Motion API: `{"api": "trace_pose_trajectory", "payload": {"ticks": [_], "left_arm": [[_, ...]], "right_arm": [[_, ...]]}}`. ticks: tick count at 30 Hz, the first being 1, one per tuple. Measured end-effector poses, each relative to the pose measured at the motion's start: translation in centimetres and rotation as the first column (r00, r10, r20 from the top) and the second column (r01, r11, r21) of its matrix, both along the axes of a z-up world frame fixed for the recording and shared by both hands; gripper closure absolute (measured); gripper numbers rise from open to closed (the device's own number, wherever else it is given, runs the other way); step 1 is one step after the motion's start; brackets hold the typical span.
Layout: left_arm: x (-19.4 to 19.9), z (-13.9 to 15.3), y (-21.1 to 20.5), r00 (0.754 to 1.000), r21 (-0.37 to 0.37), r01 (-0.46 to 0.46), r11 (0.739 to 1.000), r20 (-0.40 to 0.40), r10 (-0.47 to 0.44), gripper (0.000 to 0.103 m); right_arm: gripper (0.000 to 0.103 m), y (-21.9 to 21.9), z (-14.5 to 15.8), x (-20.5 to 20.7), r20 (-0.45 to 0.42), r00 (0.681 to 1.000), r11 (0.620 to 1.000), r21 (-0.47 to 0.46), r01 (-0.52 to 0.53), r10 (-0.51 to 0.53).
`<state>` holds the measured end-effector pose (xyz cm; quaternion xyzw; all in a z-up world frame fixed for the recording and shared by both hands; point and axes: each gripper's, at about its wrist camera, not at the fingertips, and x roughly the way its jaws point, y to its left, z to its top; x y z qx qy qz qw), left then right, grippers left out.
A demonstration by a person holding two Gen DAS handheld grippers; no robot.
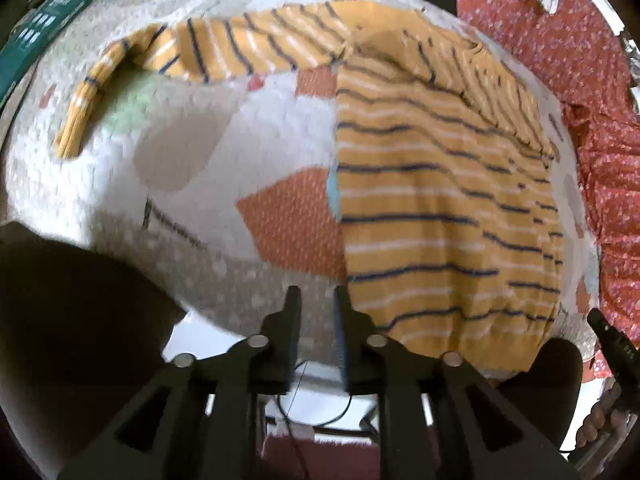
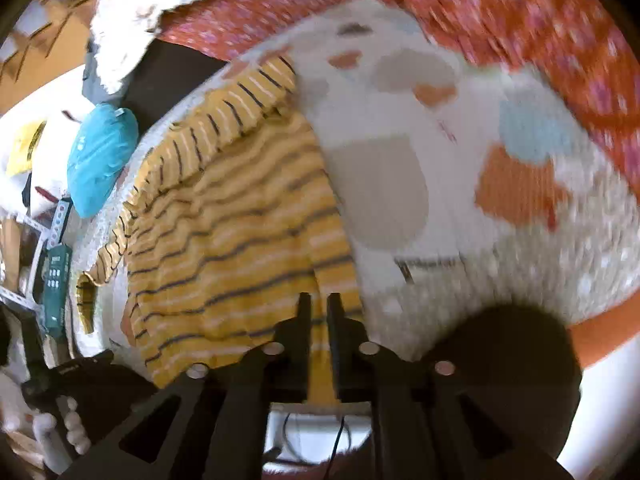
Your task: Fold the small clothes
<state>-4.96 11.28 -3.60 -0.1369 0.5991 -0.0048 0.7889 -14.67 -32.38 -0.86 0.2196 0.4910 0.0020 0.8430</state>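
- A yellow striped sweater (image 1: 432,200) is seen lying on a white textured mat (image 1: 192,128) patterned with orange, grey and pale blue patches; one sleeve is stretched out across the mat, and the body is folded along a straight vertical edge.
- A red floral cloth (image 1: 592,92) is spread beside the mat, at the far side of the sweater.
- A teal cushion (image 2: 100,160) and a dark green box (image 2: 56,288) are visible beyond the mat's edge, amid blurred clutter.
- The left gripper (image 1: 316,300) is held above bare mat just beside the sweater's folded edge; its jaws are drawn close with a narrow gap, and nothing is seen between them.
- The right gripper (image 2: 319,308) is held over the sweater's lower hem; its jaws are nearly together, and whether cloth is pinched cannot be told.
- Cables are seen on a white floor below the mat.
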Motion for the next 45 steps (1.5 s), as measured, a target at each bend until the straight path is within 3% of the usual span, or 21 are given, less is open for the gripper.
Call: {"api": "trace_pose_trajectory", "payload": {"ticks": [1, 3, 5, 10, 13, 16, 19, 24, 25, 26, 27, 30, 33, 35, 37, 39, 41, 43, 44, 45], "left_arm": [[0.9, 0.3, -0.1, 1.000, 0.004, 0.005, 1.000, 0.020, -0.006, 0.079], [2.3, 0.5, -0.4, 0.999, 0.023, -0.001, 1.000, 0.053, -0.001, 0.073], [3.4, 0.6, -0.9, 0.996, 0.034, -0.014, 0.999, 0.087, 0.011, 0.064], [6.6, 0.1, -0.7, 0.986, 0.006, -0.064, 0.998, 0.152, 0.062, 0.060], [6.6, -1.1, -0.5, 0.984, -0.015, -0.051, 0.999, 0.171, 0.053, 0.060], [6.7, -3.0, 0.2, 0.992, -0.059, -0.053, 0.997, 0.110, 0.060, 0.060], [7.1, -3.4, 0.8, 0.993, -0.127, -0.062, 0.990, 0.094, 0.075, 0.060], [7.9, -3.5, 1.2, 0.991, -0.153, -0.078, 0.985, 0.100, 0.094, 0.057], [8.0, -3.6, 1.1, 0.991, -0.156, -0.078, 0.985, 0.096, 0.094, 0.057], [8.0, -3.8, 1.0, 0.992, -0.159, -0.077, 0.984, 0.091, 0.093, 0.057], [8.1, -4.0, 0.7, 0.993, -0.160, -0.074, 0.984, 0.084, 0.088, 0.057], [8.0, -4.4, 0.3, 0.994, -0.143, -0.069, 0.987, 0.074, 0.080, 0.057], [8.0, -4.7, 0.3, 0.994, -0.135, -0.075, 0.988, 0.069, 0.084, 0.057], [7.9, -4.7, 0.5, 0.994, -0.131, -0.079, 0.988, 0.070, 0.088, 0.057], [7.9, -4.9, 0.6, 0.993, -0.134, -0.085, 0.987, 0.065, 0.094, 0.056], [7.7, -5.1, 0.6, 0.993, -0.141, -0.089, 0.986, 0.059, 0.098, 0.054], [7.8, -5.3, 0.4, 0.994, -0.141, -0.089, 0.986, 0.055, 0.097, 0.051], [7.7, -5.3, 0.1, 0.994, -0.136, -0.084, 0.987, 0.057, 0.093, 0.047], [7.8, -5.2, -0.2, 0.994, -0.131, -0.081, 0.988, 0.058, 0.090, 0.046], [7.9, -5.3, -0.4, 0.995, -0.127, -0.076, 0.989, 0.058, 0.084, 0.045]], "right_arm": [[0.077, 0.6, 0.6, 0.7, 0.027, 0.999, 1.000, -0.021, -0.022, 0.023], [0.068, 2.3, 1.6, 2.5, 0.063, 0.994, 0.995, -0.053, -0.082, 0.085], [0.065, 4.8, 2.6, 4.5, 0.108, 0.980, 0.985, -0.073, -0.159, 0.166], [0.047, 13.7, 3.8, 10.7, 0.196, 0.896, 0.913, -0.169, -0.371, 0.400], [0.047, 19.3, 3.3, 15.4, 0.196, 0.851, 0.869, -0.211, -0.448, 0.487], [0.046, 24.5, 1.5, 20.7, 0.154, 0.826, 0.826, -0.279, -0.490, 0.542], [0.047, 28.1, -0.8, 24.9, 0.089, 0.817, 0.792, -0.325, -0.517, 0.570], [0.046, 31.1, -3.8, 28.4, 0.011, 0.809, 0.748, -0.388, -0.538, 0.588], [0.054, 31.3, -4.1, 28.7, 0.005, 0.805, 0.742, -0.393, -0.544, 0.593], [0.068, 31.1, -4.1, 28.7, 0.001, 0.806, 0.741, -0.396, -0.543, 0.592], [0.096, 30.7, -4.1, 29.0, -0.011, 0.816, 0.747, -0.397, -0.534, 0.578], [0.098, 28.1, -3.0, 29.8, 0.016, 0.853, 0.811, -0.318, -0.491, 0.522], [0.099, 23.6, -1.0, 30.3, 0.061, 0.908, 0.851, -0.380, -0.364, 0.416], [0.099, 18.2, 0.1, 31.0, 0.075, 0.952, 0.875, -0.421, -0.238, 0.296], [0.099, 11.7, 1.1, 31.3, 0.082, 0.987, 0.876, -0.475, -0.086, 0.141], [0.099, 6.0, 1.9, 31.3, 0.099, 0.995, 0.832, -0.551, 0.058, -0.004], [0.098, -1.0, 2.4, 30.6, 0.133, 0.970, 0.693, -0.681, 0.239, -0.204], [0.094, -6.4, 2.1, 29.6, 0.129, 0.925, 0.593, -0.734, 0.331, -0.356], [0.094, -8.3, 1.9, 28.9, 0.107, 0.914, 0.603, -0.720, 0.343, -0.392], [0.089, -9.7, 1.7, 28.1, 0.086, 0.911, 0.636, -0.689, 0.347, -0.404]]}}
